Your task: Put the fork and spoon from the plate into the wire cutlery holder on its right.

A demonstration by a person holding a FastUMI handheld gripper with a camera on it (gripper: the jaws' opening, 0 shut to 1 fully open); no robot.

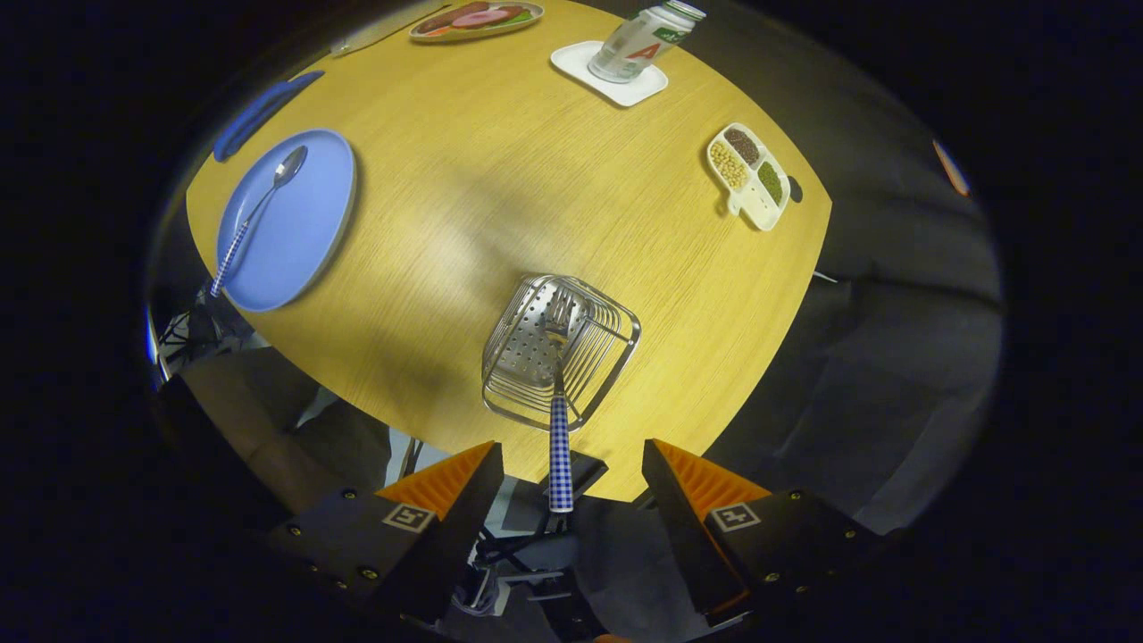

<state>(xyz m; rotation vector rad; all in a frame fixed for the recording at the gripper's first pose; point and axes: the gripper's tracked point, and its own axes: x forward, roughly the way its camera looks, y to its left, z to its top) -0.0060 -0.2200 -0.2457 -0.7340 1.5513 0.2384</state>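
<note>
- The fork with the blue-and-white checked handle (560,420) stands with its tines down in the wire cutlery holder with a perforated metal base (558,350), its handle sticking out over the holder's near rim towards the fingers. By my judgement the fork half of the task is done.
- The hand-held gripper (571,478) hangs above the near edge of the round wooden table (500,179), fingers spread wide with nothing between them but the free end of the fork handle, which neither finger touches.
- The spoon with a matching checked handle (254,214) lies on the round blue plate (286,219), well to the left of the holder, bowl at the far side and handle end reaching just past the plate's near rim.
- The next move, as I judge it, calls for swinging left to the plate and closing on the spoon's thin handle, which lies low on the plate and may slip.
- Hard to make out: whether the fork leans on the holder's rim or on its wires; the tines blend with the perforated base.
- Beyond lie a white divided dish of beans (750,176) and a bottle on a white coaster (643,40), the bottle's top cut off.
</note>
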